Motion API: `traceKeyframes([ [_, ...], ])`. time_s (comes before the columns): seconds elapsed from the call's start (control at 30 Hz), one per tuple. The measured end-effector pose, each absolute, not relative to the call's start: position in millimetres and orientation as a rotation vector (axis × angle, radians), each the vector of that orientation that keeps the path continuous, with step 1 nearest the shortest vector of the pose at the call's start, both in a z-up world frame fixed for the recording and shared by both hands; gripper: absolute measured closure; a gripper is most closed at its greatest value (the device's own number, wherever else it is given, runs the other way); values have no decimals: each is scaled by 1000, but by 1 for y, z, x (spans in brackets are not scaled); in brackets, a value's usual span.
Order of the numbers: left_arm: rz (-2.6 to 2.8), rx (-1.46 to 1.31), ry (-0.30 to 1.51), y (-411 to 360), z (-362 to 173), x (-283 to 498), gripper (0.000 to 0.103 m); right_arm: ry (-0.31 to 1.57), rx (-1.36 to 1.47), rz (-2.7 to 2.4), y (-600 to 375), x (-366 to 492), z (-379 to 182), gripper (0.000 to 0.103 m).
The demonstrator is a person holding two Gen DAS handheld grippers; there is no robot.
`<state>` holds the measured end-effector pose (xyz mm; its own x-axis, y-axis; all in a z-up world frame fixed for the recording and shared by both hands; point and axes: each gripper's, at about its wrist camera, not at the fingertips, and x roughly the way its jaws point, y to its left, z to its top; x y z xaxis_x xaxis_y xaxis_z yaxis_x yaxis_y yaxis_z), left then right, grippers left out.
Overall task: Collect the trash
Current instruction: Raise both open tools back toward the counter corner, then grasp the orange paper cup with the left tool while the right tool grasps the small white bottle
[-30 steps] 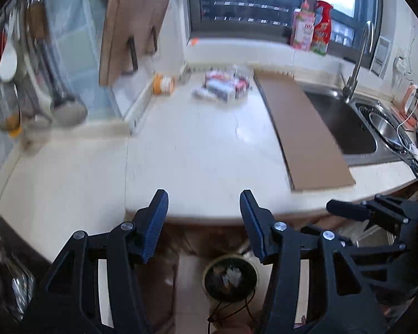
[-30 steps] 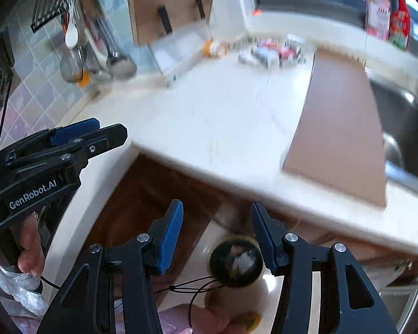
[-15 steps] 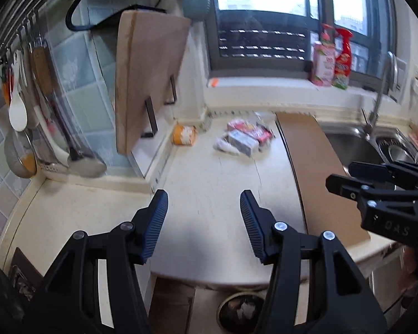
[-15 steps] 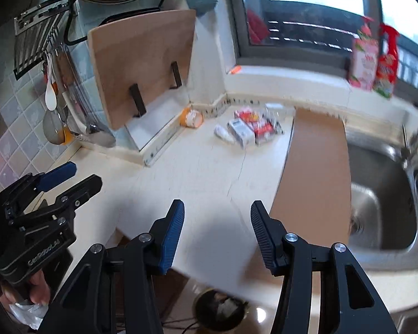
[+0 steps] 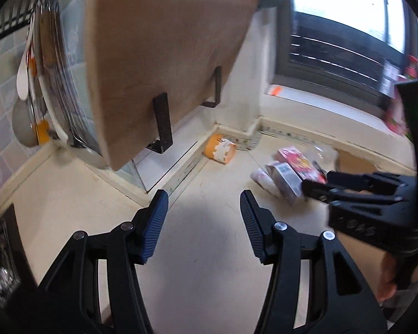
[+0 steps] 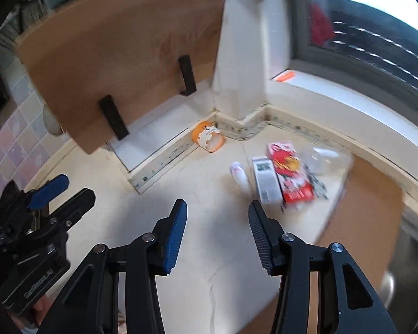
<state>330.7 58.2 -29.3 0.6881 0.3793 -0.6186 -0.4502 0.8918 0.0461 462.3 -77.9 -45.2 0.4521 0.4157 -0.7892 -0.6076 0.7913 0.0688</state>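
Note:
Trash lies on the cream counter [image 6: 209, 245] near the back corner: an orange cup [image 6: 208, 139] on its side, a small white bottle [image 6: 240, 176], a grey-white carton [image 6: 266, 181], a red packet [image 6: 291, 178] and a clear plastic wrapper [image 6: 321, 157]. The same cup [image 5: 220, 152], carton [image 5: 285, 179] and red packet [image 5: 298, 161] show in the left wrist view. My left gripper [image 5: 203, 203] is open and empty, short of the cup. My right gripper [image 6: 217, 213] is open and empty, just short of the bottle and carton; it also shows in the left wrist view [image 5: 317, 185].
A wooden cutting board [image 6: 119, 64] leans in a black rack at the left wall. Utensils [image 5: 33, 83] hang on the tiled wall. A brown board [image 6: 367, 194] lies at the right by the sink [image 6: 415, 264]. A window sill [image 6: 348, 94] runs behind.
Both grippers have moved up from beyond the counter's edge and forward over it toward the trash at the back corner. The floor bin has left the views. Both stayed open.

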Motion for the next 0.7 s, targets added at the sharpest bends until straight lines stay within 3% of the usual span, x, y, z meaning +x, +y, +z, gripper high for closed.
traceKeyframes([
  [0.2,584,-165,693,70,-69,380,57,994,-278,733,-45,542,-109,63],
  [0.5,672,-188,731,86,-109,416,57,1027,-402,711,-9,592,-181,63],
  [0.7,684,-192,743,88,-123,435,57,1030,-474,729,0,602,-201,74],
])
